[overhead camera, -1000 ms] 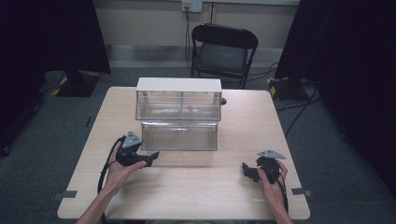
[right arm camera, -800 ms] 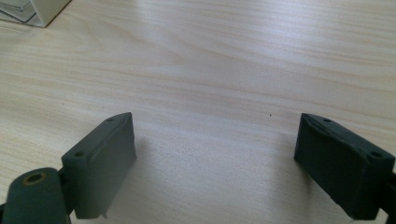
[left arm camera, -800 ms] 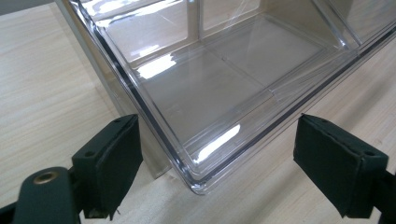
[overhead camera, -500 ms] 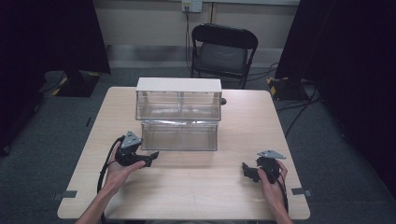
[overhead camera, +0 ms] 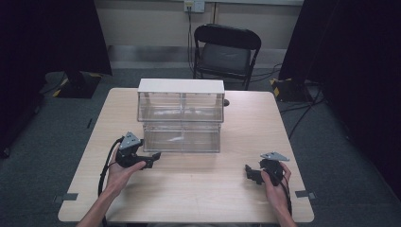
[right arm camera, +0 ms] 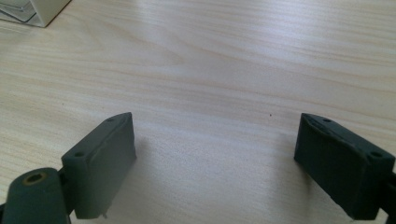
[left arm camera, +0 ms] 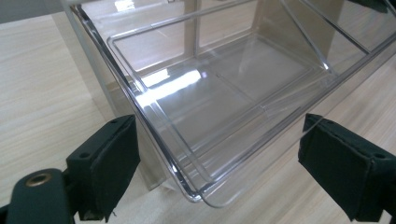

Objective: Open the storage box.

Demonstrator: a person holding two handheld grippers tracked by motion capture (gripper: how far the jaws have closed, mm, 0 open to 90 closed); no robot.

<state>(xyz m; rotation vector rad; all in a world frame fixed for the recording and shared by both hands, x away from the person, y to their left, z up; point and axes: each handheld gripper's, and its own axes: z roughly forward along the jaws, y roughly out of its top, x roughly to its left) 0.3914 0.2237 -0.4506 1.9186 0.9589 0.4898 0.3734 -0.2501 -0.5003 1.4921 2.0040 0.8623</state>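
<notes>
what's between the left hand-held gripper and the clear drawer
Nothing visible. The left hand-held gripper is open, its jaws either side of the clear drawer corner, with bare table beside it.

table (overhead camera: 198,189): pale matt wood grain | drawer unit (left arm camera: 224,93): clear glossy plastic | chair (overhead camera: 226,52): black metal

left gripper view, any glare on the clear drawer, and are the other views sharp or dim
Left gripper view: bright white glare streaks on the clear drawer floor, near fingers slightly soft. Right gripper view: even light on the table, soft shadow beneath the fingers. High view: table well lit, surroundings dark, faint reflections on the clear drawer's front.
</notes>
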